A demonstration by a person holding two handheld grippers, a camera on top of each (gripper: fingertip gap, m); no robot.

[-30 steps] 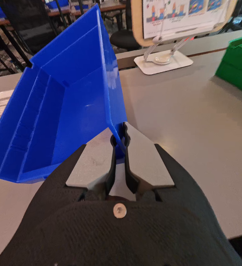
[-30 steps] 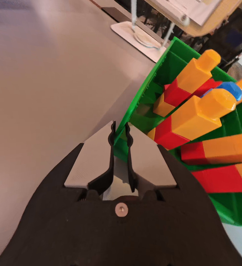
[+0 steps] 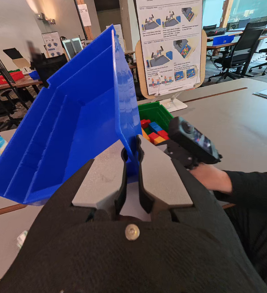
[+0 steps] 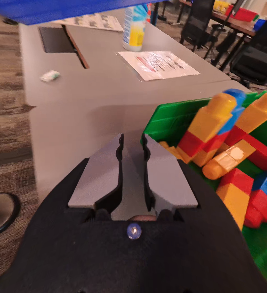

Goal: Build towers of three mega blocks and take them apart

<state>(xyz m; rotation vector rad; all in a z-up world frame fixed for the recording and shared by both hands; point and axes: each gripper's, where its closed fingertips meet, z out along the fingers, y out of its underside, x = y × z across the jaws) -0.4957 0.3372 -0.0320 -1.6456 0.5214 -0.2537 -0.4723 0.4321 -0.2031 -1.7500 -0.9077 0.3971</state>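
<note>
My left gripper [image 3: 132, 145] is shut on the side wall of an empty blue bin [image 3: 66, 126], which it holds tilted above the grey table [image 3: 224, 126]. My right gripper [image 4: 132, 138] is open with nothing between its pads. It sits just left of a green bin [image 4: 169, 120] on the table. The green bin holds several towers of red, orange and blue mega blocks [image 4: 209, 126]. In the left wrist view the green bin [image 3: 155, 111] lies behind the blue bin's wall, with the right gripper's body [image 3: 191, 141] and a hand beside it. The blue bin's underside [image 4: 50, 9] crosses the top of the right wrist view.
An instruction board [image 3: 170, 47] on a white stand is at the table's back. A white bottle [image 4: 133, 27], a plastic-covered sheet [image 4: 158, 65] and a small white and green object [image 4: 49, 75] lie on the table. A dark slot [image 4: 56, 39] is cut into it. Office chairs stand beyond.
My right gripper was shut on the green bin's wall; it has opened and let go, and the bin now sits to its right. My left gripper has kept its grip and raised the blue bin.
</note>
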